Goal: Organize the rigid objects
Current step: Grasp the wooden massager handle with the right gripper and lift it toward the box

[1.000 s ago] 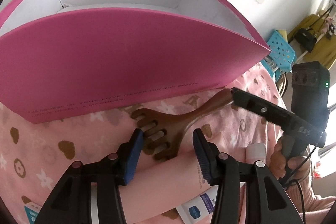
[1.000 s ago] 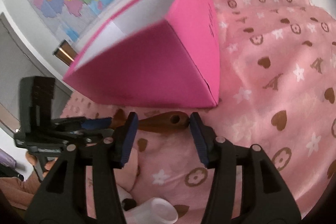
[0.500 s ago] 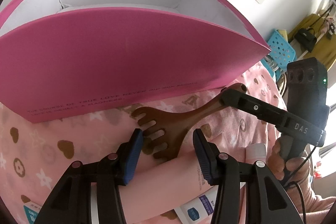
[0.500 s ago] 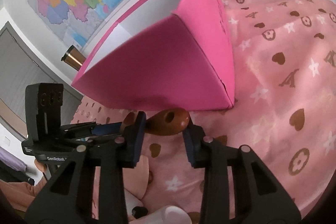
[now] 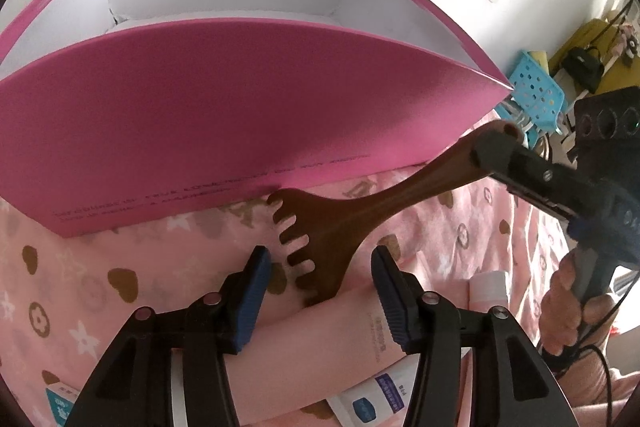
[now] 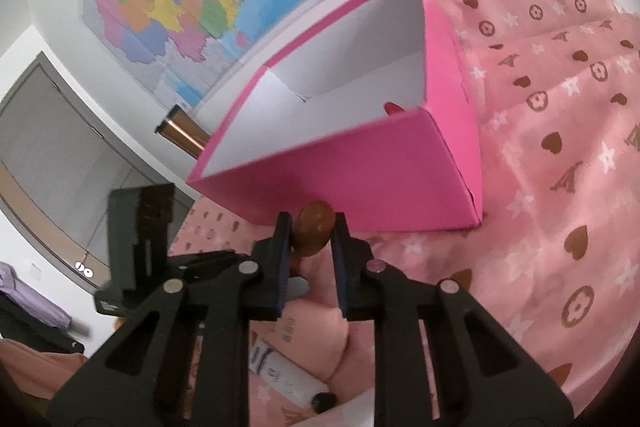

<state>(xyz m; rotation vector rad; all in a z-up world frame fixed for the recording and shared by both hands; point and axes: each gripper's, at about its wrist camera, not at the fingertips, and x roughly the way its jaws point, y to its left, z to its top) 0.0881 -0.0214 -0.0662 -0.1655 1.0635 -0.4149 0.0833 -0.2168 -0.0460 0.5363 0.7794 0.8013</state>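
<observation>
A brown wooden comb with thick teeth hangs tilted in front of the open pink box. My right gripper is shut on the comb's handle end, lifting it off the pink cloth; it shows at the right of the left wrist view. My left gripper is open and empty, its jaws just below the comb's teeth, above a pink tube. The box is white inside, and something small and red shows in it.
A pink tablecloth with brown hearts covers the table. A white and blue tube and a small white tube lie near the front. A white tube lies under my right gripper. A blue basket stands beyond the table.
My right gripper closed on the comb's handle and raised it. The comb's handle end tilted up and its toothed head slid away from my left gripper, which stayed open and still.
</observation>
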